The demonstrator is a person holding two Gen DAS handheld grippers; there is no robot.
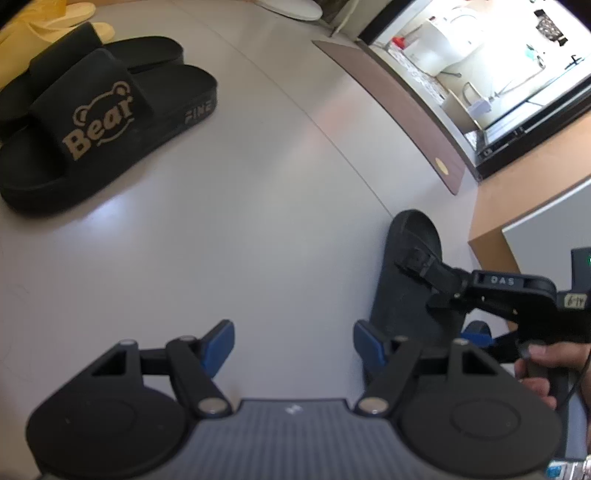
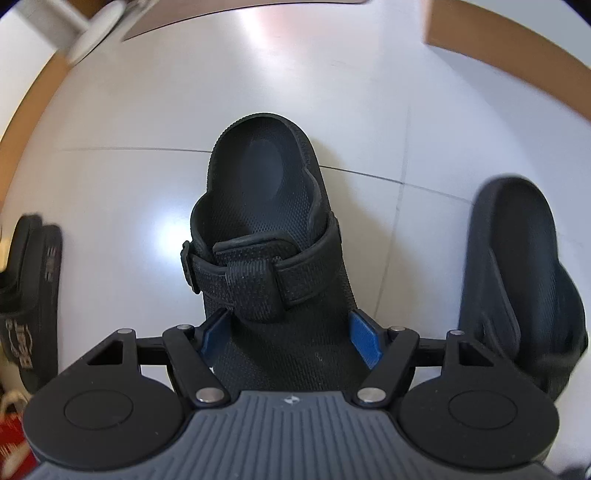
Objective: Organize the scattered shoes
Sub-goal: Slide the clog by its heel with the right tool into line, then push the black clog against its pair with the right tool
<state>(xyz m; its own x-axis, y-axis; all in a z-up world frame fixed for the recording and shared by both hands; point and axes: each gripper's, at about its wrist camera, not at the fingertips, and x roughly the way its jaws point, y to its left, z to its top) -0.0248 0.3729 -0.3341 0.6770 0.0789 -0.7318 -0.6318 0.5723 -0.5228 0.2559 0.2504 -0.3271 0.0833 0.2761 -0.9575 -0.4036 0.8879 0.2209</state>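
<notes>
My right gripper [image 2: 288, 341] points steeply down over a black strapped sandal [image 2: 273, 236] lying flat on the pale tiled floor [image 2: 147, 110]. Its blue pads [image 2: 364, 339] sit either side of the sandal's body, just behind the woven buckle strap [image 2: 255, 277]. The left pad looks to touch the sandal's edge; the right pad is tight against the other edge. I cannot tell whether they are truly pressing, so I cannot call this a firm grasp. No lift visible: the sole is on the floor.

A second dark slipper [image 2: 517, 280] lies to the right of that sandal, roughly parallel, apart from it.

My left gripper [image 1: 293, 345] hangs over bare floor with its jaws released, nothing between the blue pads. From this view the sandal [image 1: 410, 273] is at the lower right, with the right gripper's body over its strap and a hand [image 1: 543, 369] on the handle.

A pair of black "Bear" slides [image 1: 99, 122] rests side by side toward the upper left of the floor, touching each other. Beyond them, at the far left corner, yellow slippers [image 1: 55, 22] lie partly out of frame. A brown door threshold [image 1: 406, 110] runs along the floor's right edge, with a bright bathroom past it.
</notes>
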